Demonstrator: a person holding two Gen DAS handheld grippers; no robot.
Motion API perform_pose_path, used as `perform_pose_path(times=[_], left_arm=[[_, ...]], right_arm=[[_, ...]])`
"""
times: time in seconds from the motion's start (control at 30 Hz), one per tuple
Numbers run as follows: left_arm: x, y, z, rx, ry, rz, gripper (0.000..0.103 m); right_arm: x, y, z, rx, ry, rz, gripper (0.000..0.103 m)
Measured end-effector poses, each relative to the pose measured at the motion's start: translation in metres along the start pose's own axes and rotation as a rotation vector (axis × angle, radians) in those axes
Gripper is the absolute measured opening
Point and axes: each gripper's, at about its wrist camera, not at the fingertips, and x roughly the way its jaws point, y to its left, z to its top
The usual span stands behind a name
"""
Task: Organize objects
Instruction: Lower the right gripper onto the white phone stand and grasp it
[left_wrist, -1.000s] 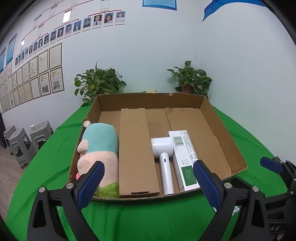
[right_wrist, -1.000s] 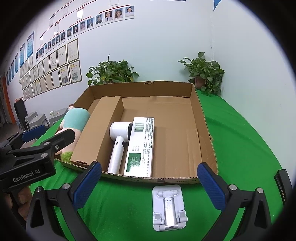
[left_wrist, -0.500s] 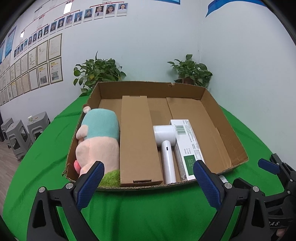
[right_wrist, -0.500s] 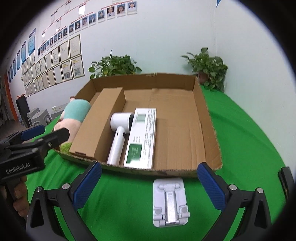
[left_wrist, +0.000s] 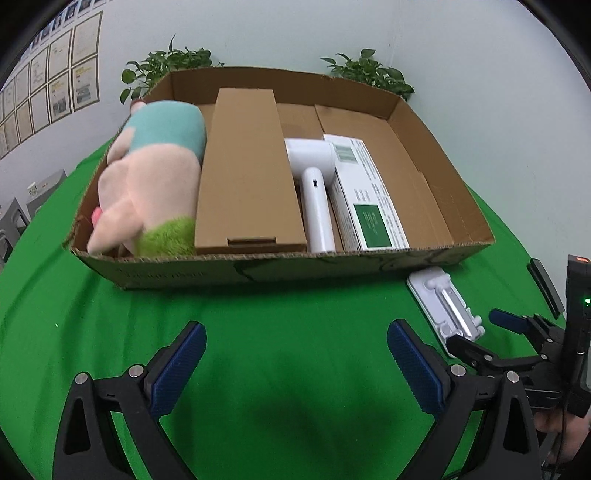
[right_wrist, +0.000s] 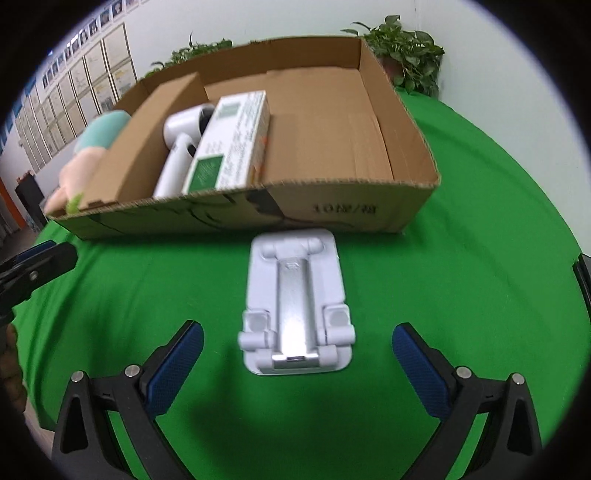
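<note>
On green counter (right_wrist: 480, 258), just in front of cardboard box (right_wrist: 332, 210): white phone stand (right_wrist: 297, 306), now framed by right gripper (right_wrist: 295, 358) after dropping closer. Jaws wide but closing, nothing gripped yet. Left gripper (left_wrist: 295, 362) open & empty; looks set for pickup into box

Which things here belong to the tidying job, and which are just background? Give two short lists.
Part of the job:
- cardboard tray
- plush toy
- long brown carton
- white hair dryer
- white-and-green box
- folding phone stand, outside the tray
- right gripper, closing, nothing gripped yet
- left gripper

Just lying about:
- potted plants
- framed wall papers
- green tablecloth
</note>
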Motion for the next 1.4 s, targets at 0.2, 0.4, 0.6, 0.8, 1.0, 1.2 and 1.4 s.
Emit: perform_pose_path(times=[0.2, 0.4, 0.6, 0.8, 1.0, 1.2, 1.4], left_arm=[[0.001, -0.003, -0.005, -0.009, 0.011, -0.007, 0.099], [0.003, -0.002, -0.008, -0.03, 0.027, -0.048, 0.099], [0.017, -0.006, -0.011, -0.05, 0.107, -0.193, 0.099], [0.028, -0.012, -0.014, -0.089, 0.155, -0.305, 0.099], [0.037, -0.015, -0.015, -0.125, 0.175, -0.345, 0.098], [0.041, -0.014, -0.016, -0.145, 0.191, -0.359, 0.094], [0.044, -0.015, -0.018, -0.146, 0.203, -0.359, 0.077]], right_arm=[[0.011, 0.008, -0.005, -0.052, 0.022, -0.023, 0.066], [0.002, 0.021, -0.015, -0.075, 0.042, 0.028, 0.066], [-0.011, 0.049, -0.026, -0.091, 0.08, 0.187, 0.068], [-0.021, 0.06, -0.025, -0.175, 0.027, 0.174, 0.093], [-0.018, 0.05, -0.025, -0.173, 0.022, 0.126, 0.095], [-0.01, 0.062, -0.026, -0.224, 0.043, 0.123, 0.072], [-0.01, 0.065, -0.028, -0.221, 0.043, 0.118, 0.067]])
